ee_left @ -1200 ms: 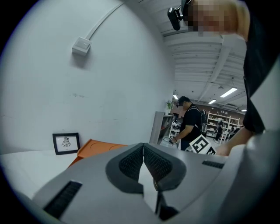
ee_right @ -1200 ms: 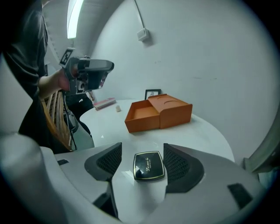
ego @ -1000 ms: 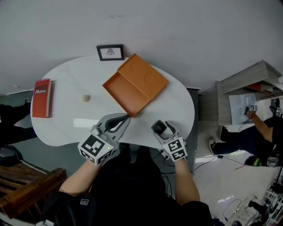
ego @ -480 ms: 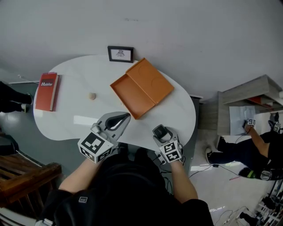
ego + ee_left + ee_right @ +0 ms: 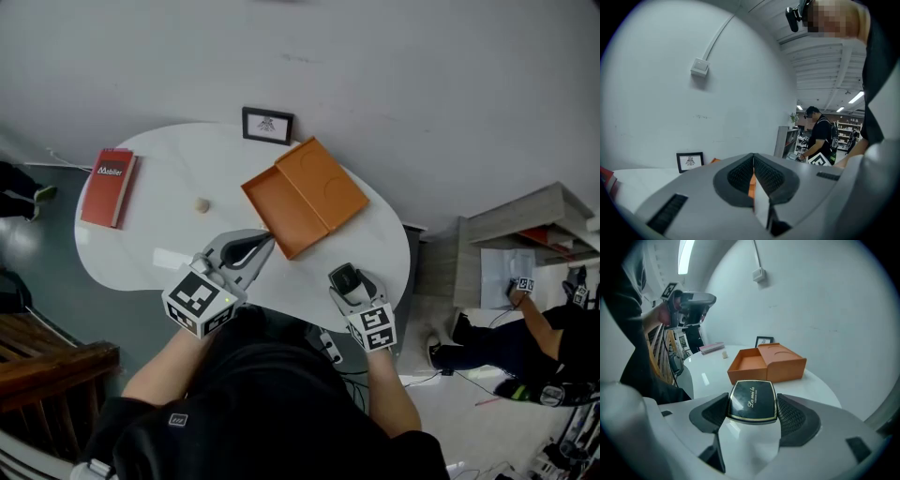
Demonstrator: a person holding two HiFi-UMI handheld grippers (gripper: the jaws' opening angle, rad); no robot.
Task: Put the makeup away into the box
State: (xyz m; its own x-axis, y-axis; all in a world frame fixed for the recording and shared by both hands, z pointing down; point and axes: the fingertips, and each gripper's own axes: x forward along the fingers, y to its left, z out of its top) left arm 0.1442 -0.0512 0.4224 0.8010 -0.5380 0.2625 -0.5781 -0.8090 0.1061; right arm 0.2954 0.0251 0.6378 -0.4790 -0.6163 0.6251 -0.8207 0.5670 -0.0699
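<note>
An open orange box (image 5: 302,195) lies on the white table (image 5: 150,225), its lid folded back to the right; it also shows in the right gripper view as the orange box (image 5: 765,363). My right gripper (image 5: 344,278) is shut on a black makeup compact with gold trim (image 5: 753,401), held near the table's front right edge, short of the box. My left gripper (image 5: 265,243) is shut with nothing in it, its tip right at the box's near left edge. In the left gripper view the left gripper (image 5: 753,174) has its jaws together, with a sliver of orange behind.
A red book (image 5: 109,187) lies at the table's left end. A small beige object (image 5: 202,204) sits left of the box. A framed picture (image 5: 267,125) leans on the wall behind the table. A person (image 5: 525,309) is on the floor at the right, by a shelf.
The head view has shifted, so the table and box sit slightly differently in frame. Both grippers hold much the same places relative to the box.
</note>
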